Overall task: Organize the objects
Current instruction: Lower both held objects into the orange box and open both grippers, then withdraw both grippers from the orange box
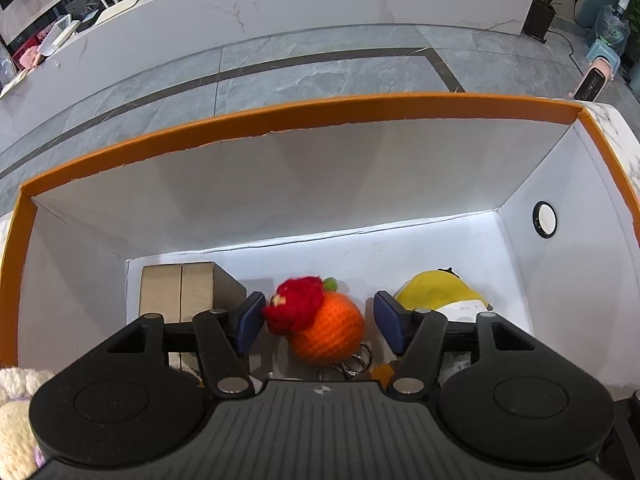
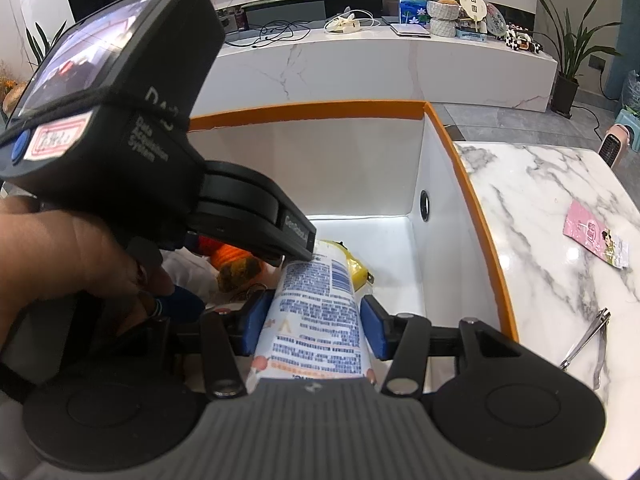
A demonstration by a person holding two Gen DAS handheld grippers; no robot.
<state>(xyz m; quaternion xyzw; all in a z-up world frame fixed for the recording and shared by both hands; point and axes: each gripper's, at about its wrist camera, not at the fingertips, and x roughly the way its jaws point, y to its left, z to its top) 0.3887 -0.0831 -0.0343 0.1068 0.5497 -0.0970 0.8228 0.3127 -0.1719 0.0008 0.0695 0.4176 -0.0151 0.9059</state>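
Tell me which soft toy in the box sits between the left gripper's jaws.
The orange crocheted ball with the red knitted top; the yellow plush toy lies outside the right jaw, further right in the orange-rimmed white box.

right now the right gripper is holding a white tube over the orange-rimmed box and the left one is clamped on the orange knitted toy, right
Not quite. In the left wrist view the left gripper is open; its fingers straddle the orange knitted toy without clamping it. The right gripper does hold the white tube over the orange-rimmed box.

Even, soft indoor light fills both views. A bright strip glares along the box [image 1: 360, 168] floor's far edge. Fisheye bending curves the edges.
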